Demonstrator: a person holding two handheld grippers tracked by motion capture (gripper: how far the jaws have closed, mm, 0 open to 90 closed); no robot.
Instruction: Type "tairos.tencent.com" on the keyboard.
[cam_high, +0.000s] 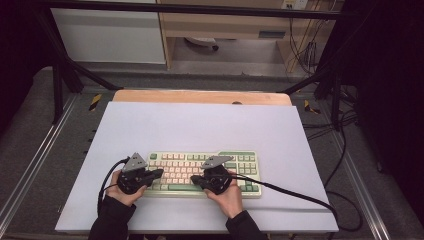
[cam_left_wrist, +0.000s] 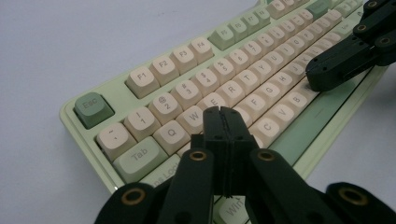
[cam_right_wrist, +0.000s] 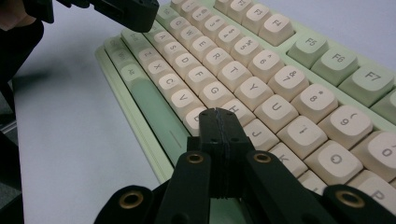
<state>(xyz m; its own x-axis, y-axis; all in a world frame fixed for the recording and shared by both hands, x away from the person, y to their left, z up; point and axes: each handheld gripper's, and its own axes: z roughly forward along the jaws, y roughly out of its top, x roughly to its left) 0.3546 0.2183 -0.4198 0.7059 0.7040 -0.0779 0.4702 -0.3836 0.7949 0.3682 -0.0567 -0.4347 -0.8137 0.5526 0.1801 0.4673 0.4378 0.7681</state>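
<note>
Keyboard (cam_high: 205, 173) flat on table (cam_high: 200, 125), near front edge. Left gripper (cam_left_wrist: 223, 112) jaws pressed fully together, empty, tip over S/D keys. Right gripper (cam_right_wrist: 219, 113) jaws likewise closed, empty, over H/N keys. Risk: blunt closed tip likely to strike neighbouring key; hard press could shift keyboard.

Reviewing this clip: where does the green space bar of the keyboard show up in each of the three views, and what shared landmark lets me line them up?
High view: space bar in the keyboard's near row, between the two grippers.
Left gripper view: the long green bar runs right of the shut jaws, below C, V and B.
Right gripper view: it lies left of the shut jaws, below X, C and V.
Shared landmark: the V key.
</note>
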